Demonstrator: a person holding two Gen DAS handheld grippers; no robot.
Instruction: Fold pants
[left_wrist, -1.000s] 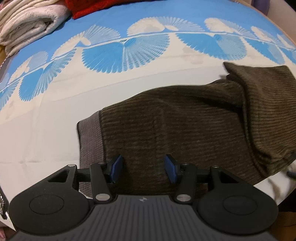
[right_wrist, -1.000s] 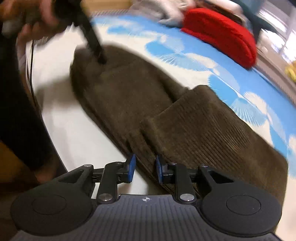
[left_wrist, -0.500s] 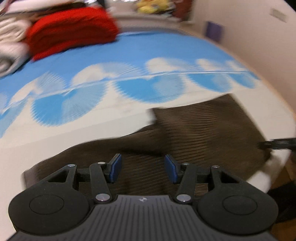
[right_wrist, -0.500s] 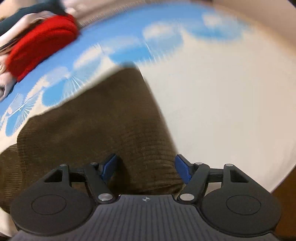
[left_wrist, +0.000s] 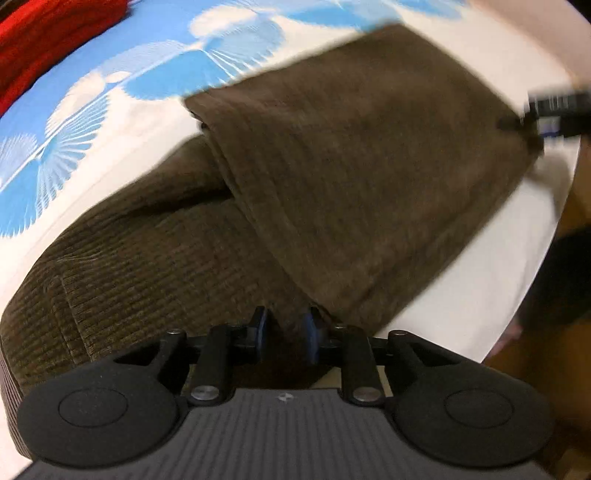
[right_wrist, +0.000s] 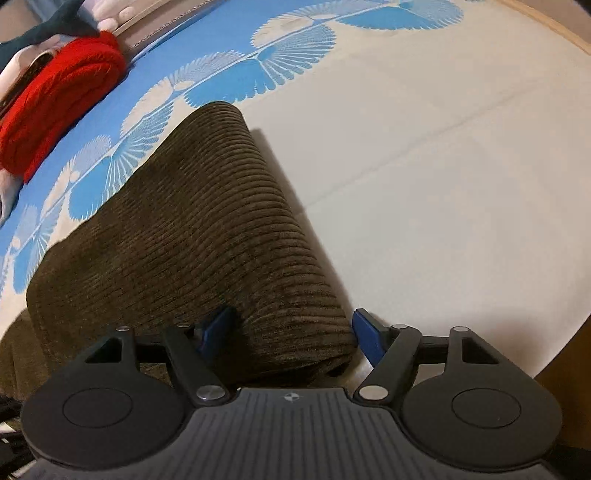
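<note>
Brown corduroy pants (left_wrist: 332, 177) lie on the bed, one part folded over the rest. My left gripper (left_wrist: 283, 332) is shut on a pinch of the pants' near edge by the fold line. In the right wrist view the folded pants (right_wrist: 207, 236) reach to my right gripper (right_wrist: 291, 328), which is open, its blue pads straddling the near corner of the folded layer. The right gripper's tip also shows in the left wrist view (left_wrist: 554, 110), blurred, at the far right corner of the fold.
The bed sheet (right_wrist: 424, 147) is cream with a blue fan pattern (right_wrist: 258, 62). A red knit bundle (right_wrist: 55, 107) and other laundry lie at the far side. The bed's edge (left_wrist: 546, 266) runs along the right, with floor beyond.
My left gripper has moved right along the pants and closed on the fabric near the fold. My right gripper has swung round to the folded corner and opened wide.
</note>
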